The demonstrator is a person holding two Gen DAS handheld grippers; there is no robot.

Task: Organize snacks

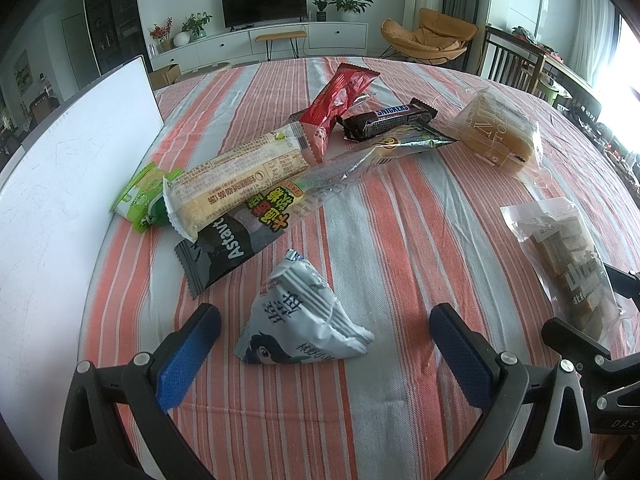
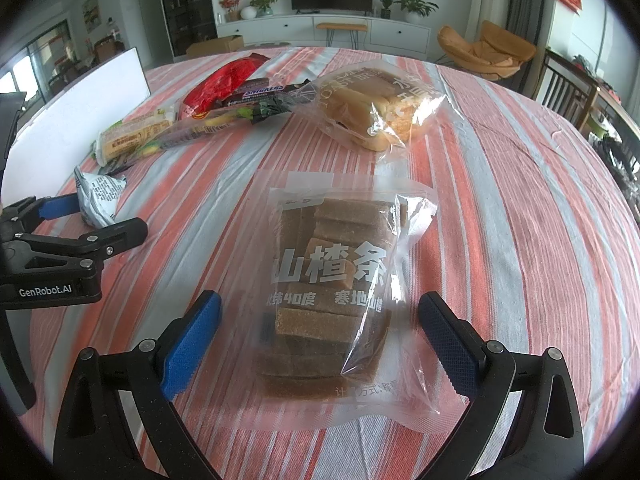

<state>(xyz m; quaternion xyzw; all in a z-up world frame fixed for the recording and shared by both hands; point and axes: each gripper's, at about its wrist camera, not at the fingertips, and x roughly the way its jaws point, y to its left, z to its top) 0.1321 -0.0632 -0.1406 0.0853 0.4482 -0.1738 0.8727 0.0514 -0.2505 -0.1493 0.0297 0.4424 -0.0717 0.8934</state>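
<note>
On the striped desk, my left-wrist view alone shows the green packet and the grey "Astavt" pouch by the white board, while my right-wrist view alone shows the hawthorn bag full face. My left gripper is spread wide, its fingers flanking the white pouch without touching. My right gripper is likewise released, fingers either side of the hawthorn bag, gripping nothing.

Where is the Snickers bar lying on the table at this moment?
In the left wrist view the Snickers bar lies at the far end of the snack pile, right of the red packet and left of the bagged bread.
</note>
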